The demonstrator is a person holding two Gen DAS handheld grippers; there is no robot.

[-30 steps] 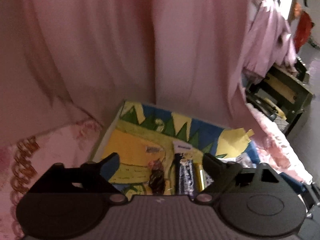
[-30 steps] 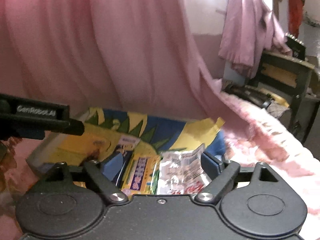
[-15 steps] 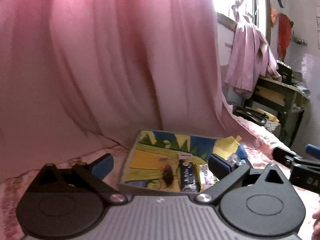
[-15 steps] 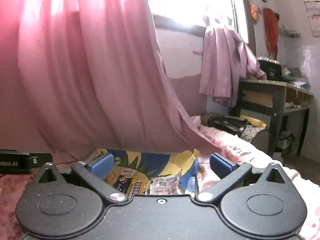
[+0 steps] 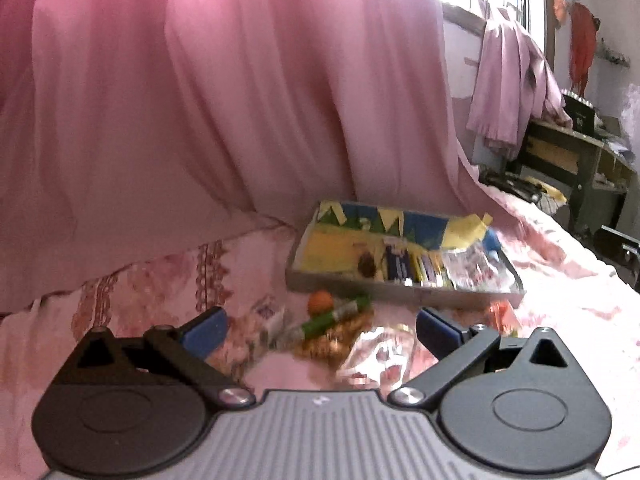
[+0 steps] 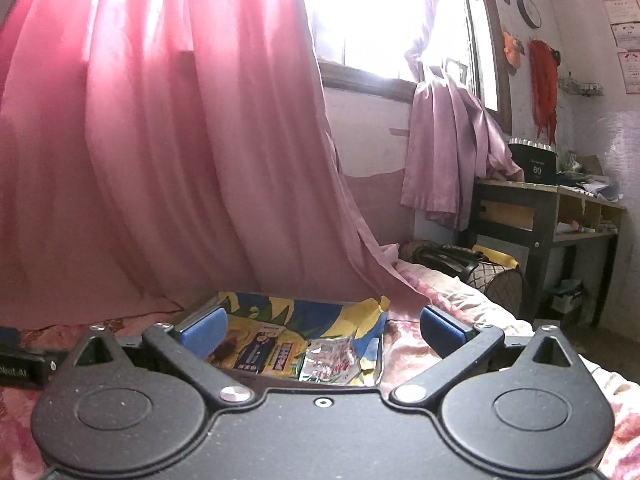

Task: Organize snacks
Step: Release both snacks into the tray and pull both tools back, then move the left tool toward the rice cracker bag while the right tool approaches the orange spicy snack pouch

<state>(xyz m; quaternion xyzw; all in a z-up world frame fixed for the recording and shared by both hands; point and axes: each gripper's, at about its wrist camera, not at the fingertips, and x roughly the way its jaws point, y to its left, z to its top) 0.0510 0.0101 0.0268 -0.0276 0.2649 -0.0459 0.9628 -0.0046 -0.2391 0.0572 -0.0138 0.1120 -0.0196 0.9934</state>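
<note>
A pink curtain (image 5: 208, 128) fills the upper left of both views, draping down onto the bed (image 5: 560, 280), which has a pink flowered cover. Over at the right edge stands a dark bench (image 6: 544, 208) with clutter on top and a lilac cloth (image 6: 448, 148) hanging beside it.

Middle of the frame now: the tray (image 5: 400, 290), shallow and lined with blue, yellow and green paper, sits on the bed. Inside it, packets lie side by side along the near wall — a dark blue packet (image 6: 256, 354), a yellow packet (image 6: 284, 358), then a silvery bag (image 6: 328, 360) toward the right end.

Just in front of the tray, on the cover, loose snacks: a crinkly clear bag (image 5: 376, 354) low in the centre, a green stick (image 5: 332, 318), a small orange ball (image 5: 320, 302). They're blurred, so labels can't be read.

The left claw (image 5: 318, 326) hangs above that loose pile, blue pads wide apart, nothing between them. The right claw (image 6: 322, 326) faces the tray, spread wide too, and empty.
</note>
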